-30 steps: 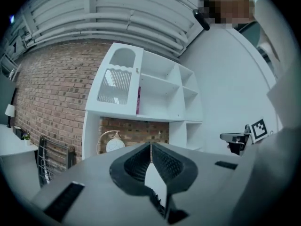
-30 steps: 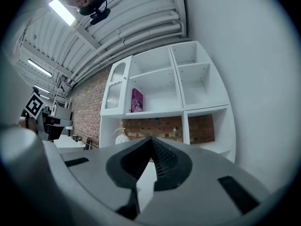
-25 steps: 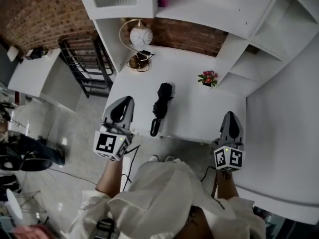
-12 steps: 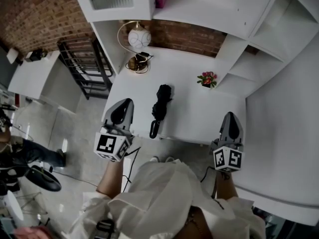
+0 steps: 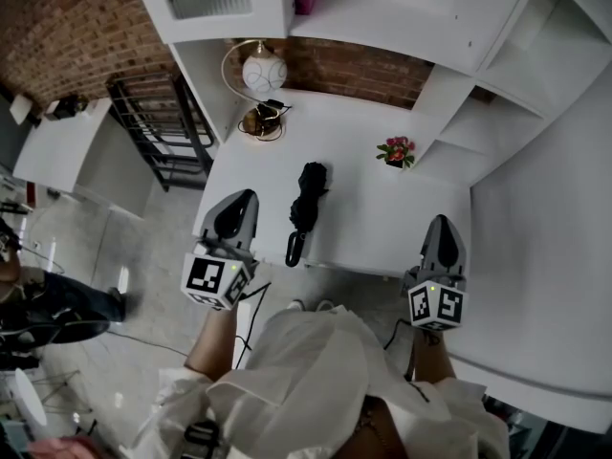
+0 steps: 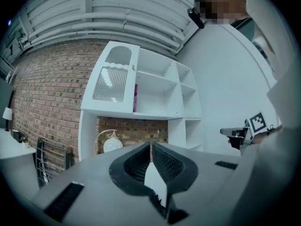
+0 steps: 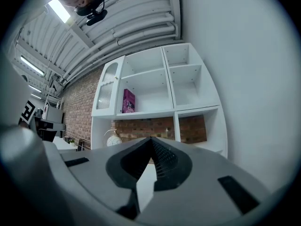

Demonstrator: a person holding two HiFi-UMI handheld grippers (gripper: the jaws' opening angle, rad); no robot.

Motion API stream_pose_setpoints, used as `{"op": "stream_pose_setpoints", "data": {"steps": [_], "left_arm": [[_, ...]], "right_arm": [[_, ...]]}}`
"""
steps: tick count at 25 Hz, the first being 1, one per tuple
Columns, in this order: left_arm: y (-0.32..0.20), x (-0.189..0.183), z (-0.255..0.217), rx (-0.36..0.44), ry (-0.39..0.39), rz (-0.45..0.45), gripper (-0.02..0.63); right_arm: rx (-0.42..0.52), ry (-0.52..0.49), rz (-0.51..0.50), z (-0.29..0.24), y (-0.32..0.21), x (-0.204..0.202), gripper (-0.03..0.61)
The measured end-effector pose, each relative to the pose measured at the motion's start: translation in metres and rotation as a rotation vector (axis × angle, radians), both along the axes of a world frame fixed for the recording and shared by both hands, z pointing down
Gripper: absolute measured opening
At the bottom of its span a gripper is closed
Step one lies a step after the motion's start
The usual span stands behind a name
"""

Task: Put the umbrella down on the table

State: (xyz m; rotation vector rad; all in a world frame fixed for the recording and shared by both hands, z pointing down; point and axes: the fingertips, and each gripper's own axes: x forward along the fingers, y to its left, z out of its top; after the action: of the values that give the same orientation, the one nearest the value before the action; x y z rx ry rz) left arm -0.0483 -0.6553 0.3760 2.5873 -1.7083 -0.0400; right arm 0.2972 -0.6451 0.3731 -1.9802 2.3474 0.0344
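**Umbrella down on tabletop, both tongs empty**

Umbrella [image 5: 308,194]: black, folded, lying flat on the white tabletop [image 5: 382,218]. Long axis runs from far to near. The handle end points at the person and reaches the near edge. Nothing touches it.

Left tongs [image 5: 242,199]: held level over the tabletop's near left corner, to the left of the umbrella and clear of it. In the left gripper view the left tongs [image 6: 150,145] have their jaws together, with only a thin slit at the tips and nothing between them.

Right tongs [image 5: 443,222]: held level at the near right edge of the tabletop, well apart from the umbrella. In the right gripper view the right tongs [image 7: 151,139] have their jaws meeting at the tips, again with nothing between them.

Also on the tabletop: a lamp [image 5: 264,70] with a round white globe in a hoop frame at the far left corner, and a small pot of flowers [image 5: 398,150] toward the far right.

Behind: white shelving [image 5: 402,8] against a brick wall [image 5: 67,27]. A pink book [image 7: 128,101] stands in one of the left compartments. A black rack [image 5: 158,132] stands on the floor left of the tabletop.
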Motion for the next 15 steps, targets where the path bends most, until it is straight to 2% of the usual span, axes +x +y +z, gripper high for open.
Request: {"op": "stream_pose_setpoints", "data": {"steps": [15], "left_arm": [[0.0003,0.0074,0.0093,-0.031,-0.002,0.016,0.035]], "right_arm": [[-0.02,0.007,-0.01,0.0039,0.0027,-0.0032,0.017]]}}
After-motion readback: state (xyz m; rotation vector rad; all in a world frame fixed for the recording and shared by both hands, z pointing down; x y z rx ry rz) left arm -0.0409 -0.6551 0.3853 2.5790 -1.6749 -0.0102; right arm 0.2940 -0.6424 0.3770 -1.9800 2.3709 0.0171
